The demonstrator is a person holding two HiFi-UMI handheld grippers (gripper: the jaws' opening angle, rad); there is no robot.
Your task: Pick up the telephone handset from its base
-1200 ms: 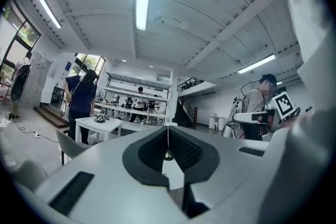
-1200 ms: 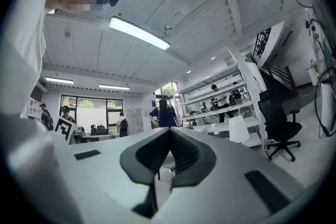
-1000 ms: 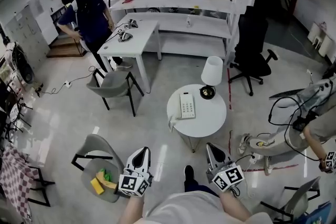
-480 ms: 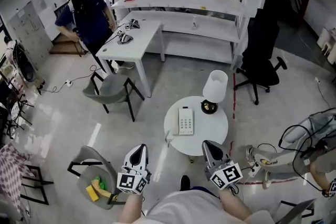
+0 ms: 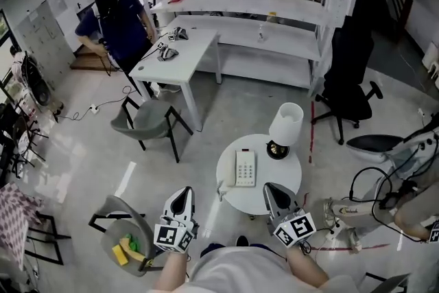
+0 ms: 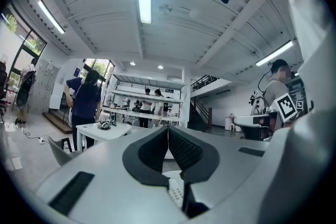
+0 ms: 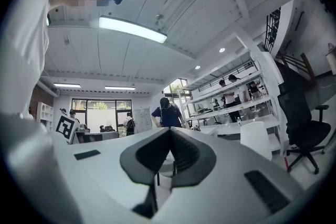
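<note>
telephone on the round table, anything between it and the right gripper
Nothing visible does. Only bare tabletop of the round table lies between the right gripper and the telephone. The lamp stands farther back, beyond the telephone, off that line.

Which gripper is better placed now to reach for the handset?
Right, probably. The right gripper is at the edge of the table, near the phone; the left gripper is farther off, left of the table. Both are shut.
</note>
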